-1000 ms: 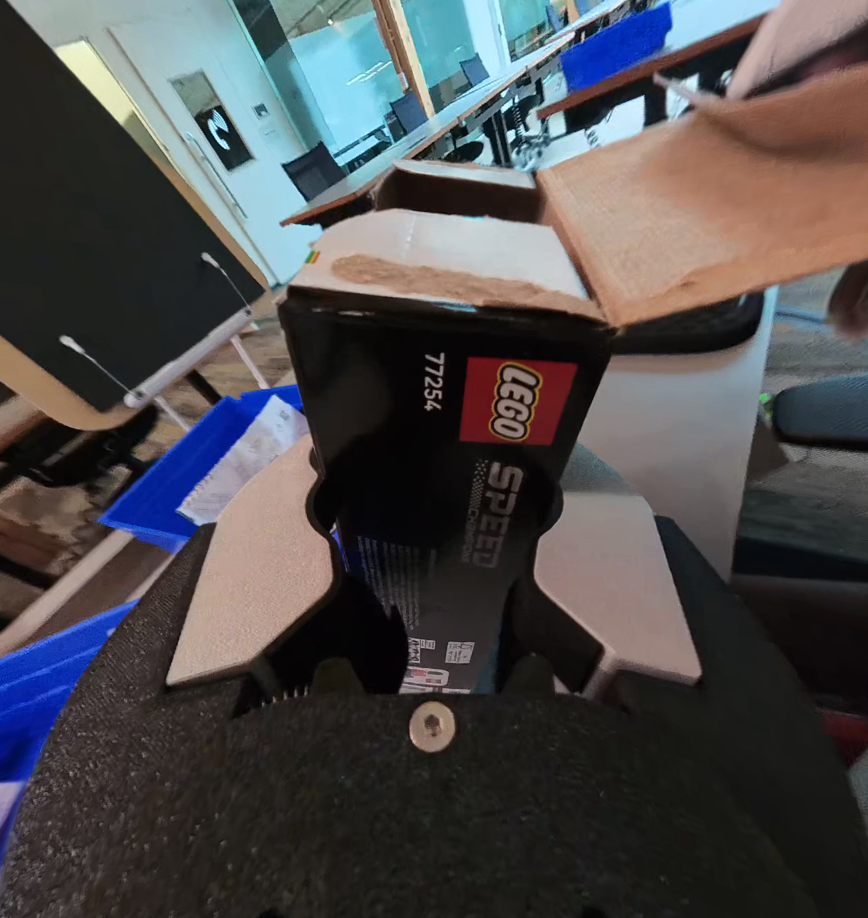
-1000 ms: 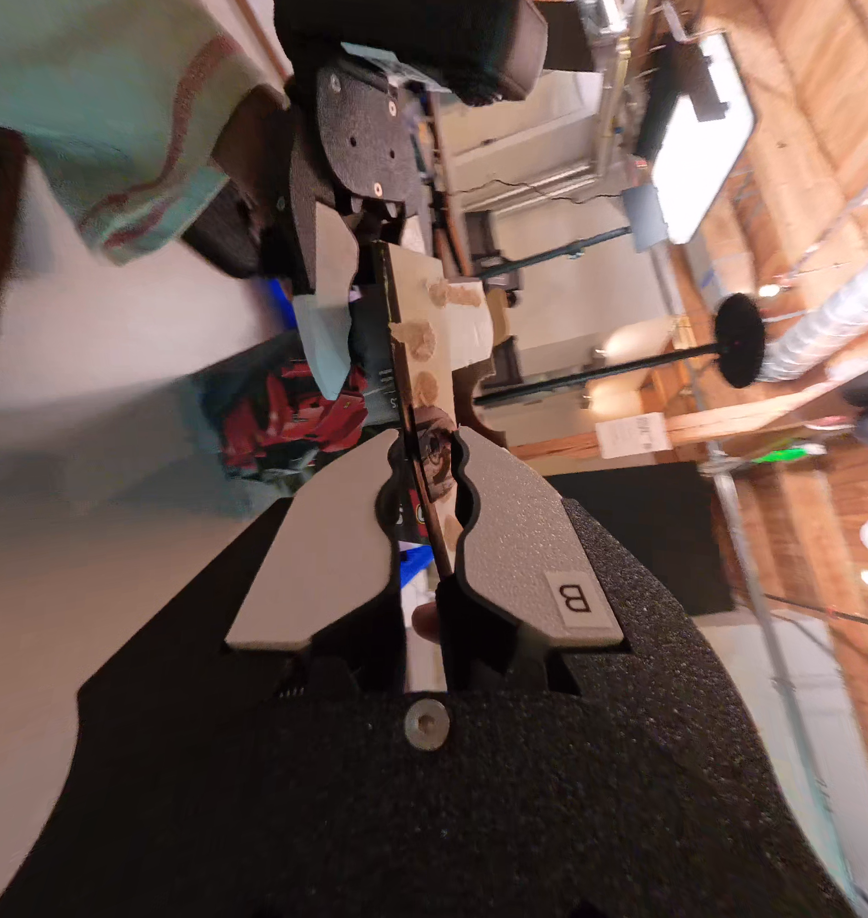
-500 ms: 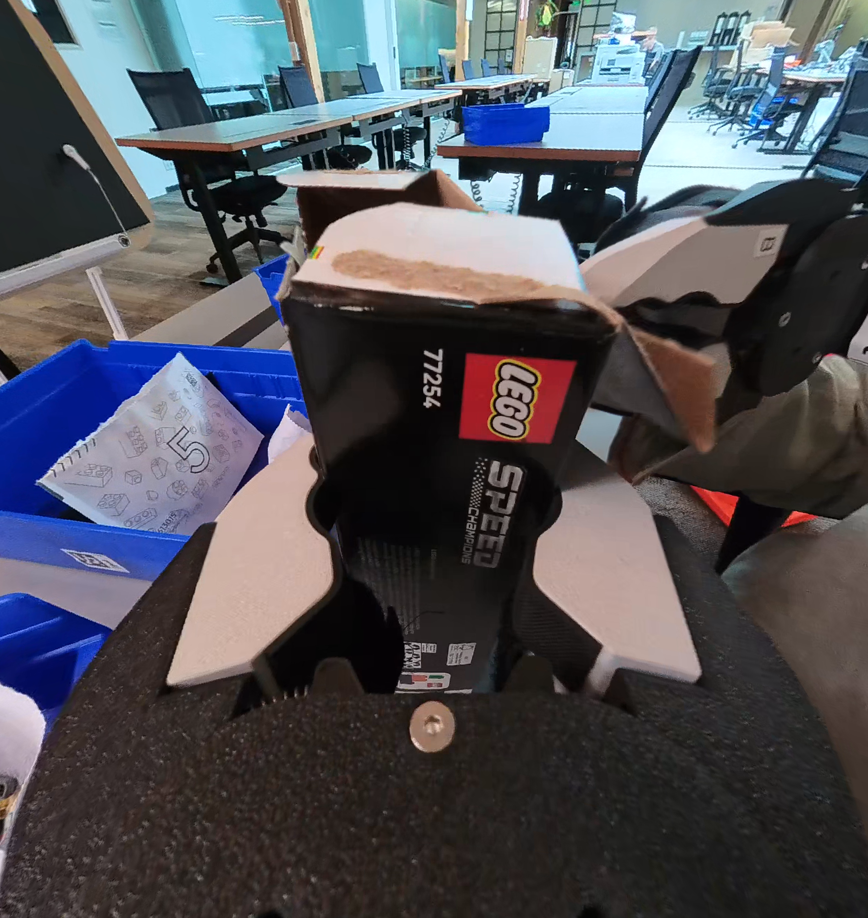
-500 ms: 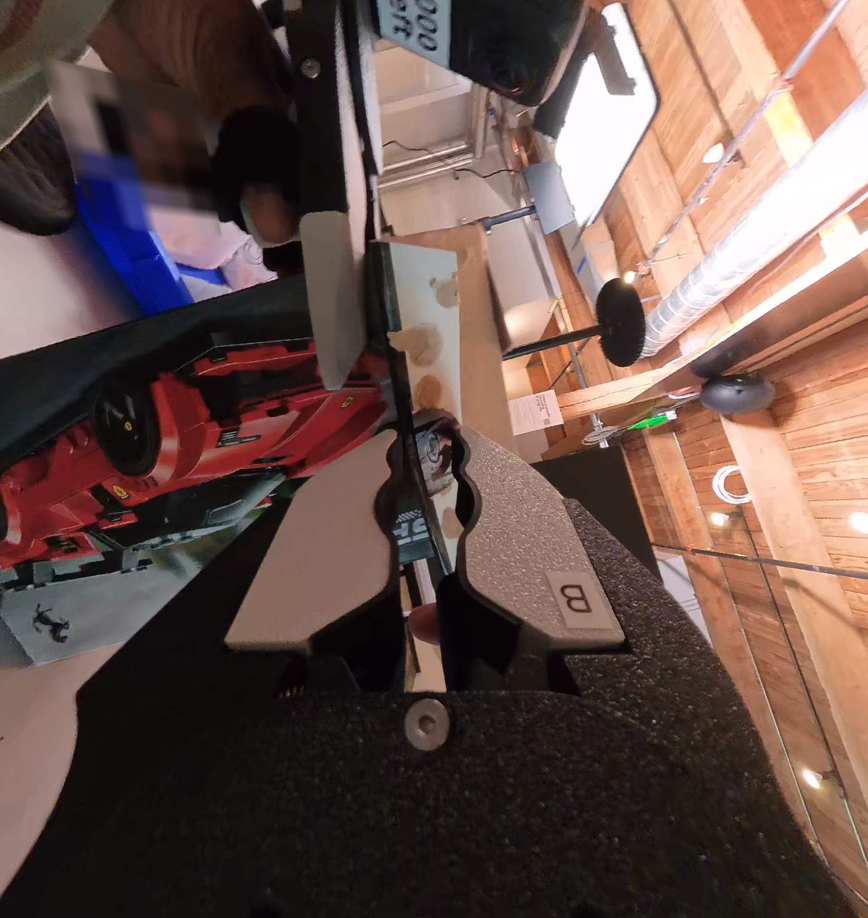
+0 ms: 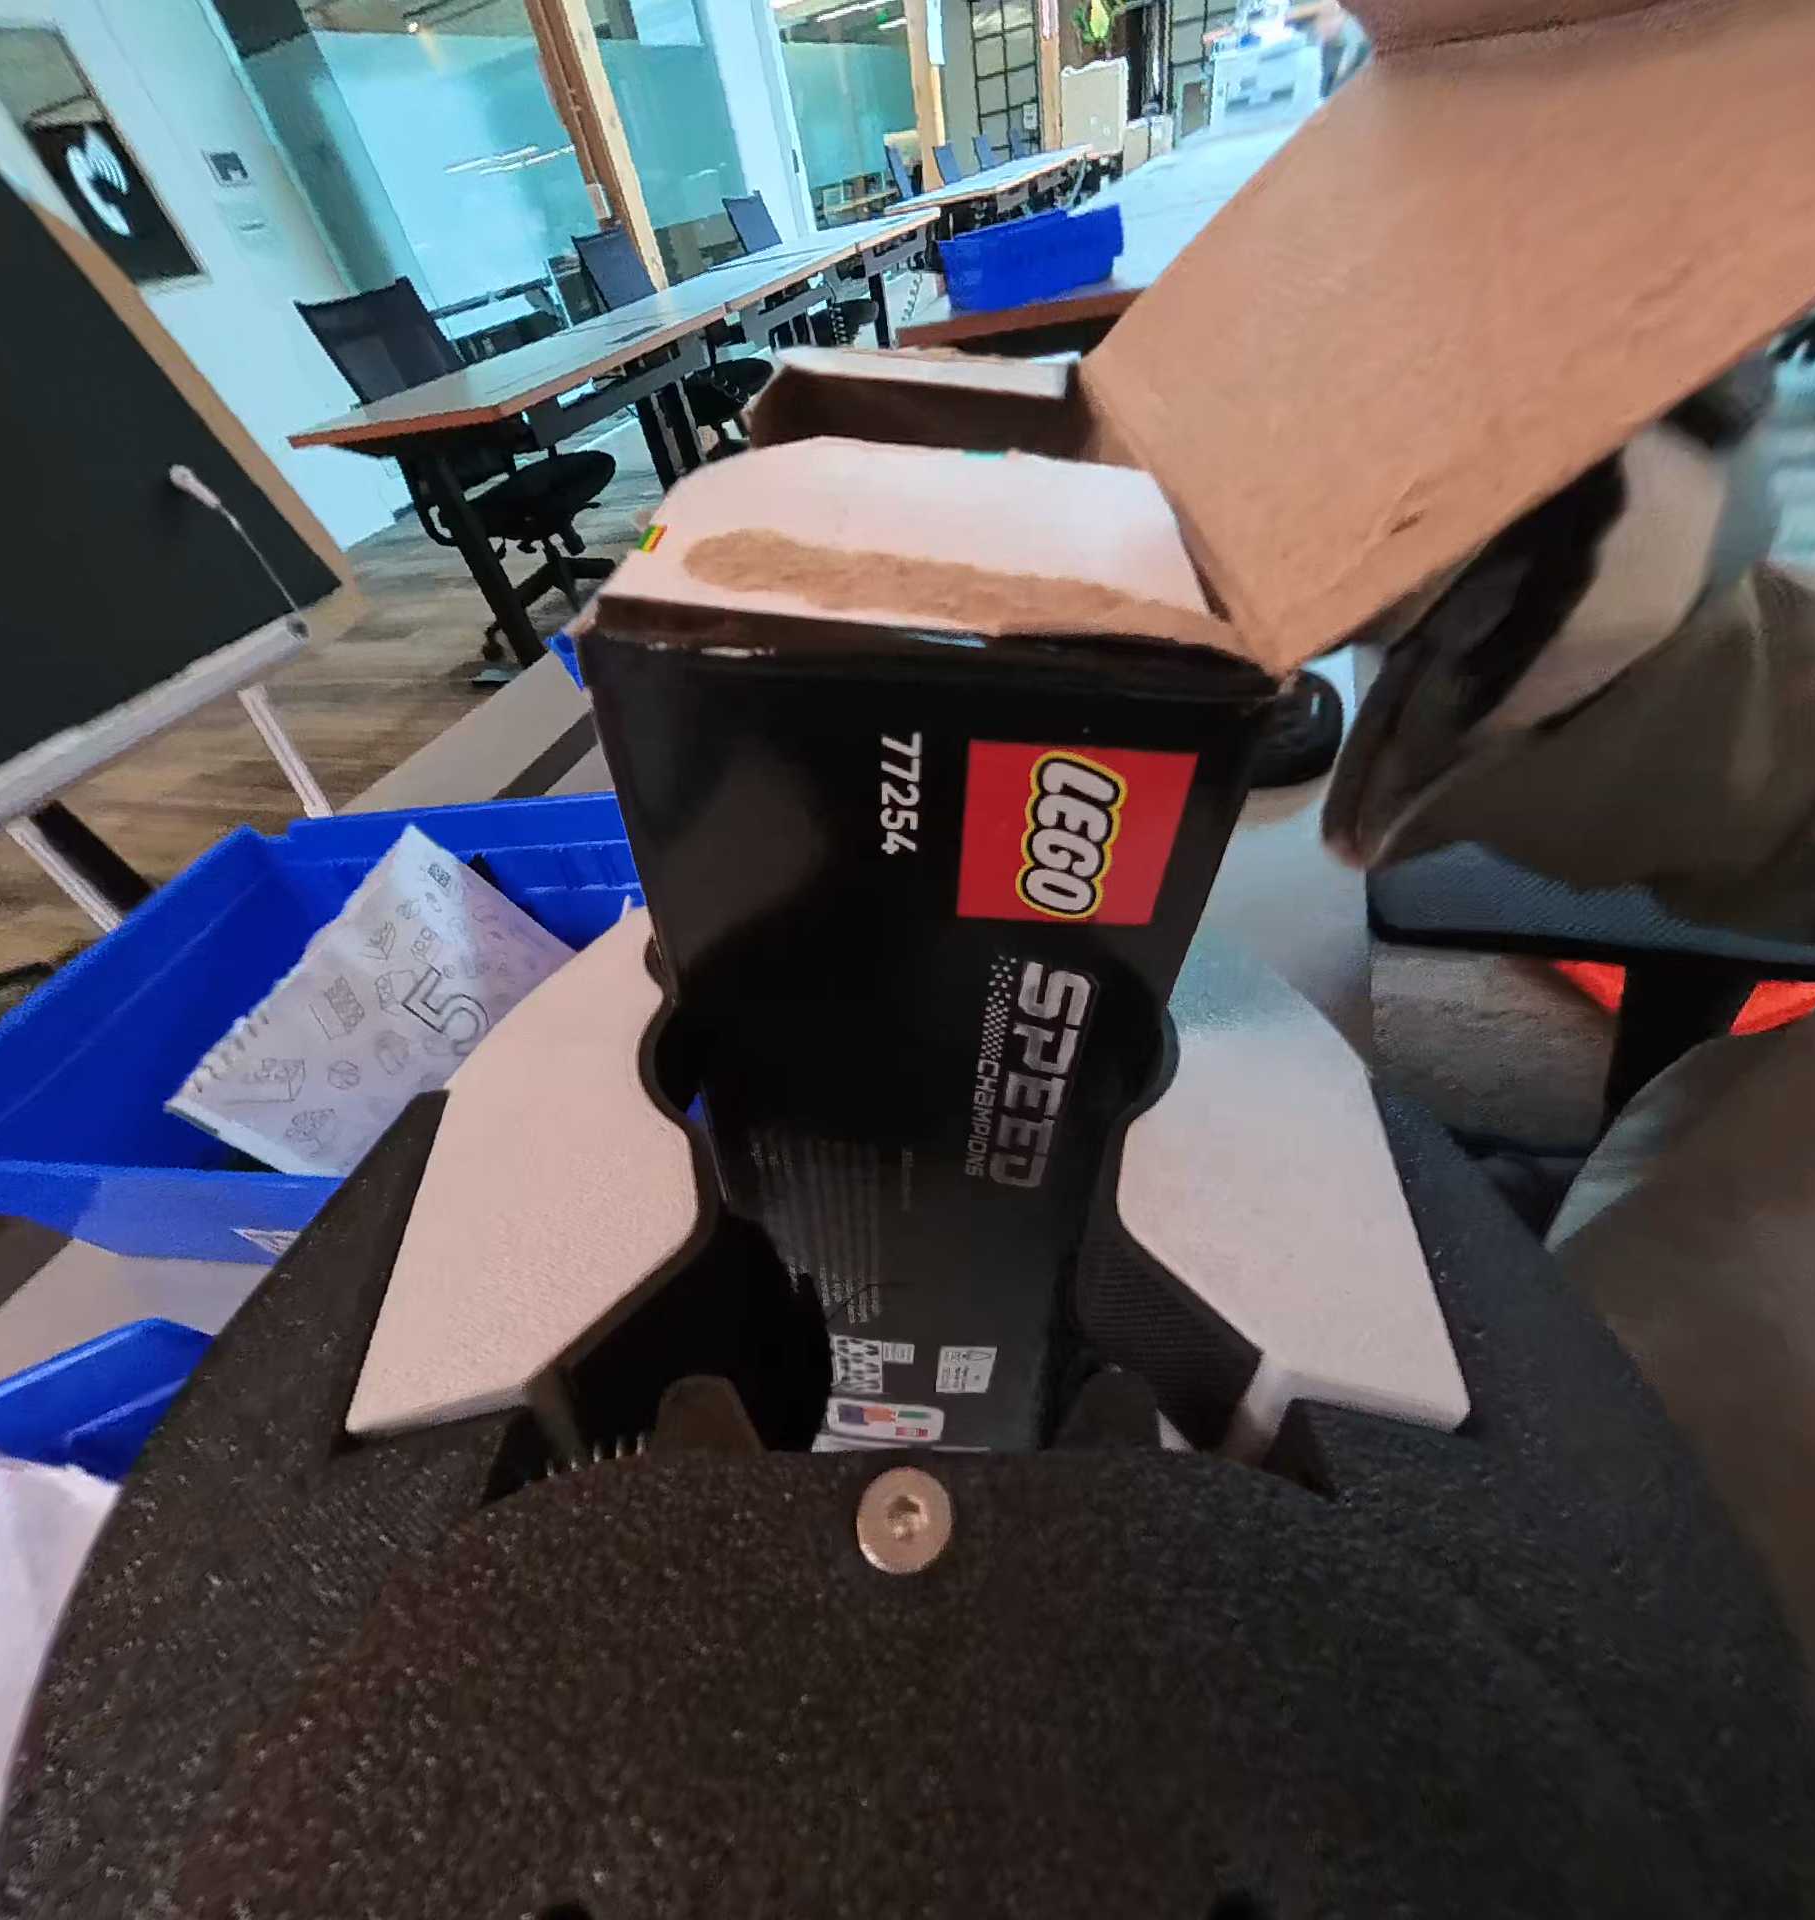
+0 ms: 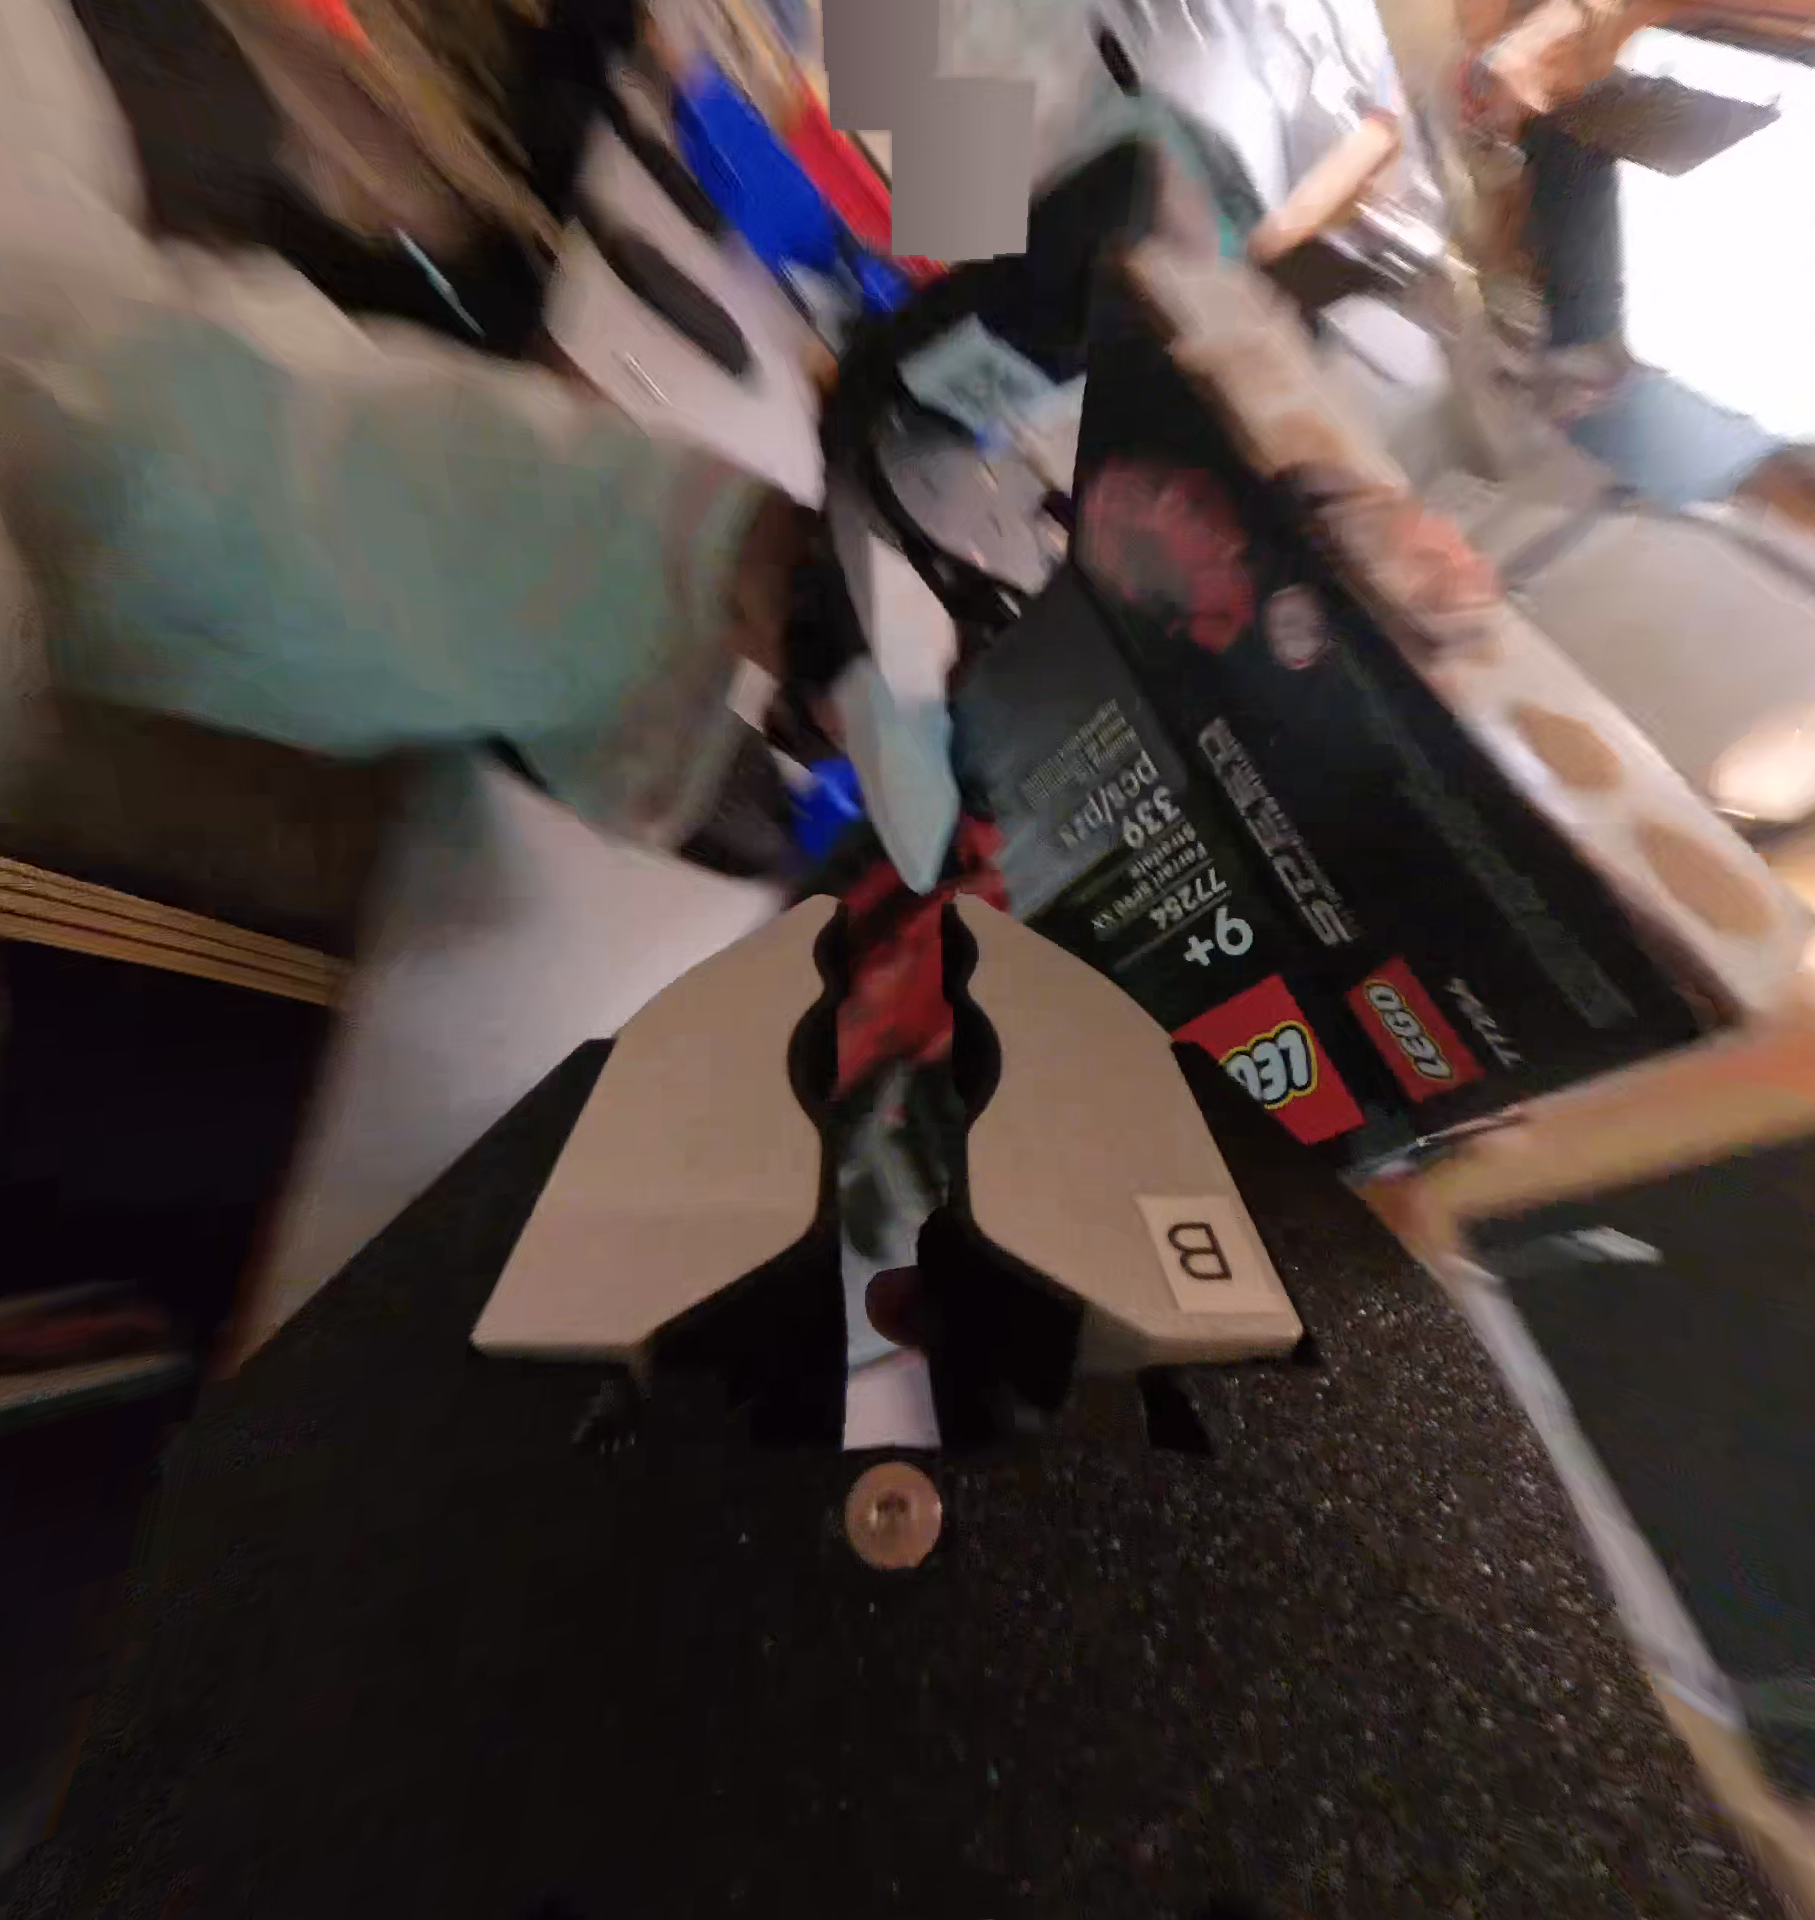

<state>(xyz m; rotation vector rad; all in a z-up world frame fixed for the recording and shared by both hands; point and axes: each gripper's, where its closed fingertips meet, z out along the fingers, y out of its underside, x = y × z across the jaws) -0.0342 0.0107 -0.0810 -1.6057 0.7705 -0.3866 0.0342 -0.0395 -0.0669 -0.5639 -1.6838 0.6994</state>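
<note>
Black cardboard toy box [image 5: 924, 935] stands clamped in the left claw [image 5: 908, 1049] for steadiness (top end open), while the right claw [image 6: 895, 1023] pinches its big brown flap [image 5: 1485, 312], folded outward.

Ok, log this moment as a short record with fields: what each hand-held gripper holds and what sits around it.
left hand-held gripper: shut on the black toy box, gripping its narrow side
box top: open, brown flap raised to the right
right hand-held gripper: shut on a thin red and black printed panel; whether that is part of the box cannot be told, as the view is blurred
beside the box: blue bin holding a white printed bag
background: long desks with dark chairs
</note>
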